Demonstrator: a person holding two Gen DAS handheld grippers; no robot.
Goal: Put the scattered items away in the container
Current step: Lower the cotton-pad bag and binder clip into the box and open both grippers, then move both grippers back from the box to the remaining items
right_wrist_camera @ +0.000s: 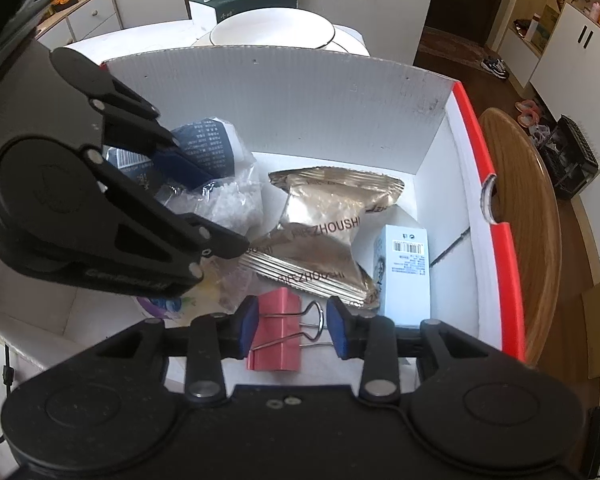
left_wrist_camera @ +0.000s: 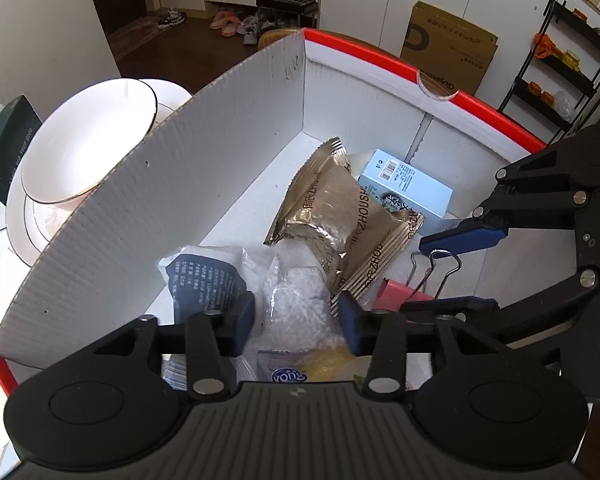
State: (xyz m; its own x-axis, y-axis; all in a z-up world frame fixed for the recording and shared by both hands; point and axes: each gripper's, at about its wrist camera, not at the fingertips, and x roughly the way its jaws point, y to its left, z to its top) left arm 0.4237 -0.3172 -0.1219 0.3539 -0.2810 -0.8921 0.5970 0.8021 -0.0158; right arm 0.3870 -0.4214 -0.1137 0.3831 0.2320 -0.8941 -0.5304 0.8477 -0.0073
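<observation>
White corrugated card with a red rim makes up the container (left_wrist_camera: pixel 204 184), an open box on the table. Inside lie two gold foil snack packets (left_wrist_camera: pixel 332 208), a pale blue carton (left_wrist_camera: pixel 408 184), a clear bag of white granules (left_wrist_camera: pixel 296 300) with a dark printed label, and a pink binder clip (right_wrist_camera: pixel 278 328).

The left gripper (left_wrist_camera: pixel 296 322) hangs over the granule bag with its blue pads apart on either side, not pressing it. The right gripper (right_wrist_camera: pixel 290 330) stands slightly parted around the binder clip, pads clear of it.

Only the right wrist view shows the clip whole (the left sees just its wire handles), along with a wooden chair back (right_wrist_camera: pixel 528 216). Stacked white plates (left_wrist_camera: pixel 84 140) and a green tissue box (right_wrist_camera: pixel 248 0) sit just outside the box. Each gripper partly blocks the other's view.
</observation>
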